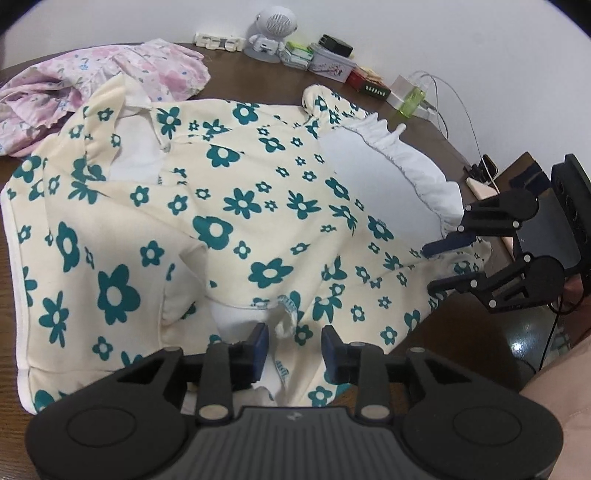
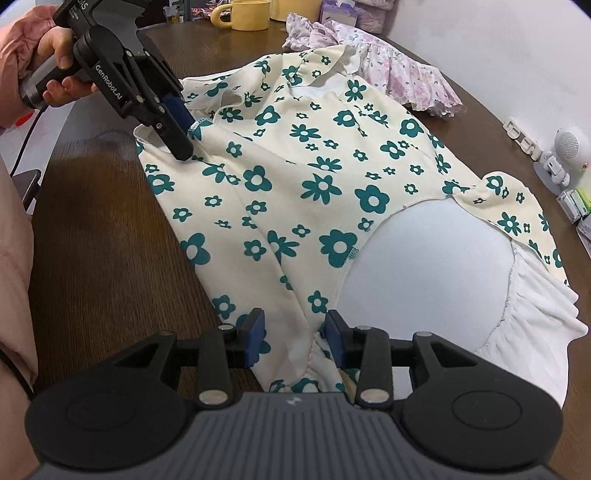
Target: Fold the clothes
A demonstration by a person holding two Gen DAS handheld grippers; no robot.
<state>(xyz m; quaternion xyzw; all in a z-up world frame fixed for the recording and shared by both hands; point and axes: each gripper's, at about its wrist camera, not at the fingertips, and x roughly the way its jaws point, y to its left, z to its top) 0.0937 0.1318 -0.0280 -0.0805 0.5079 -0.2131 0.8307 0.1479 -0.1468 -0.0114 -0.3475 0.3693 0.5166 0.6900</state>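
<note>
A dark wood-grain counter (image 2: 103, 236) runs to a plain white wall. Spread across it is the cream garment with teal flowers (image 1: 236, 206), its white ruffled lining (image 2: 436, 266) turned up. The left hand-held gripper (image 1: 294, 345) stands with its jaws parted, the garment's near hem bunched between the blue pads, which do not press it. The right hand-held gripper (image 2: 295, 330) is likewise spread, straddling a fold of the cloth's edge. Beyond the left hand-held gripper lie a pink floral garment (image 1: 92, 88), a small white robot figure (image 1: 271, 31) and a clutter of little boxes (image 1: 332, 59) against the wall; their labels are too small to read. A yellow mug (image 2: 247, 13) is cut off by the frame's top edge.
</note>
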